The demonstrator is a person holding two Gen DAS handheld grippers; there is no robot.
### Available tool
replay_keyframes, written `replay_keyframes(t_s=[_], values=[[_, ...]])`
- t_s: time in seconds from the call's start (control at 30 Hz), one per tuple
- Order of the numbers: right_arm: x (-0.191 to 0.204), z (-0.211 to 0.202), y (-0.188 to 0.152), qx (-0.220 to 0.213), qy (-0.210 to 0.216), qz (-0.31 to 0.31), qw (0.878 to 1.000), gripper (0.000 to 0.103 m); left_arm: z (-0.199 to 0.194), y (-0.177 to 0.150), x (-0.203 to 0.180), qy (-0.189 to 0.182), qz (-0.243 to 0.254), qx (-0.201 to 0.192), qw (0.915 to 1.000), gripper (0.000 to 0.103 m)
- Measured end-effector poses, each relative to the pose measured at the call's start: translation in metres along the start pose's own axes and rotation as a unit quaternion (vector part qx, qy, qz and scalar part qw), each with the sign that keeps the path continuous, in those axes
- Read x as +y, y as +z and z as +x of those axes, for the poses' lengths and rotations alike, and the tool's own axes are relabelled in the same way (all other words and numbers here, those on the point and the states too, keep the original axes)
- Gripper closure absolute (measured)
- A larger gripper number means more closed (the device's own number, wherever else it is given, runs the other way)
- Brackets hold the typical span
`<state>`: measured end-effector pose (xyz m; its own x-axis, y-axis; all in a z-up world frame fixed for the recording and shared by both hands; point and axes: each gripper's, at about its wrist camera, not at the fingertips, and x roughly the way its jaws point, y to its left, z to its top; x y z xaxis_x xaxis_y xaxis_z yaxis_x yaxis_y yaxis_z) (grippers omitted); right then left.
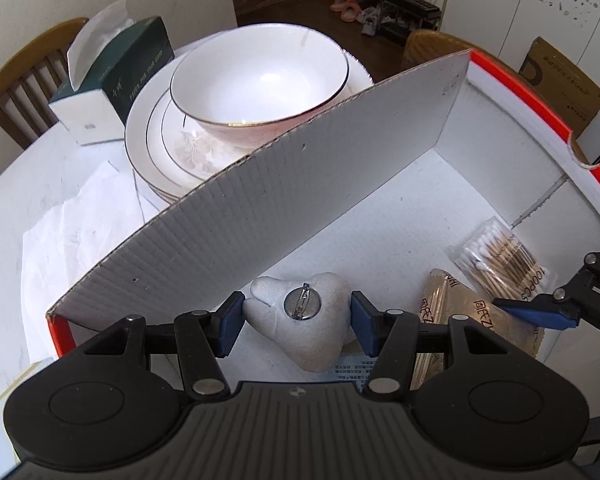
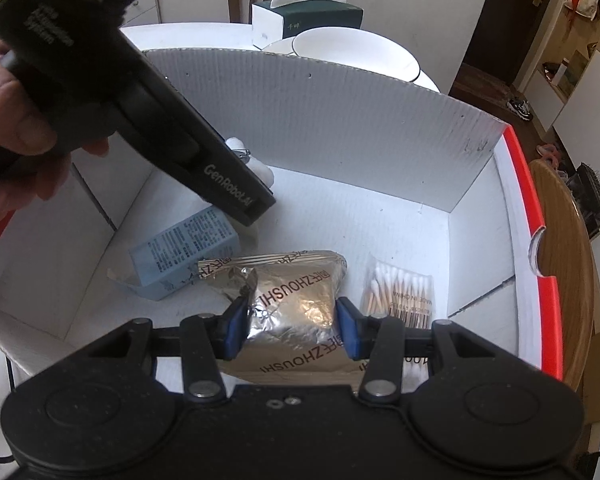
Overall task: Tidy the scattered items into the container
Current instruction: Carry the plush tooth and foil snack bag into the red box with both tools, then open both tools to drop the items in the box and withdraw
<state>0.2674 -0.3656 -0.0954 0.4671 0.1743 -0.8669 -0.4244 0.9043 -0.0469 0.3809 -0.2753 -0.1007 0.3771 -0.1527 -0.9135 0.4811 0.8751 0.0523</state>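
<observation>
Left tongs (image 1: 298, 322) clamp the grey badge (image 1: 300, 316) inside the box (image 1: 260, 216). Right tongs (image 2: 291, 328) grip the foil packet (image 2: 292, 300) there.

The left gripper (image 1: 298, 322) hangs inside the white cardboard box (image 1: 260, 216), its blue jaws pressed on either side of a grey tooth-shaped plush (image 1: 300, 312) whose pin back faces up. Inside the box, right of the plush, lies a gold-toned foil packet (image 1: 472, 312), and beyond that a clear bag of cotton swabs (image 1: 500, 256). The right gripper (image 1: 540, 312) reaches in from the box's right edge, one blue pad over the packet. Behind the box's tall left wall, on the counter (image 1: 28, 208), stand stacked plates (image 1: 152, 140) with a white bowl (image 1: 260, 76), and a green tissue box (image 1: 116, 80) beside them
</observation>
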Motion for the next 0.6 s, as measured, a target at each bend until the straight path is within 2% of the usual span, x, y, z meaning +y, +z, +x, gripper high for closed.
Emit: replay_keyframes(t_s=[0.33,0.47,0.6], values=[[0.0011,0.0038,0.0032,0.018,0.001,0.001,1.0,0.058,0.0099,0.0046,-0.0047,0.017,0.017,0.029,0.9993,0.045],[0.0012,0.0038,0.0036,0.017,0.002,0.001,1.0,0.056,0.0068,0.0048,-0.0058,0.023,0.023,0.021,0.9992,0.032],[-0.0027,0.0029,0.0079,0.014,0.003,0.007,1.0,0.051,0.0009,0.0041,-0.0039,0.018,0.016,0.01,0.9997,0.031]])
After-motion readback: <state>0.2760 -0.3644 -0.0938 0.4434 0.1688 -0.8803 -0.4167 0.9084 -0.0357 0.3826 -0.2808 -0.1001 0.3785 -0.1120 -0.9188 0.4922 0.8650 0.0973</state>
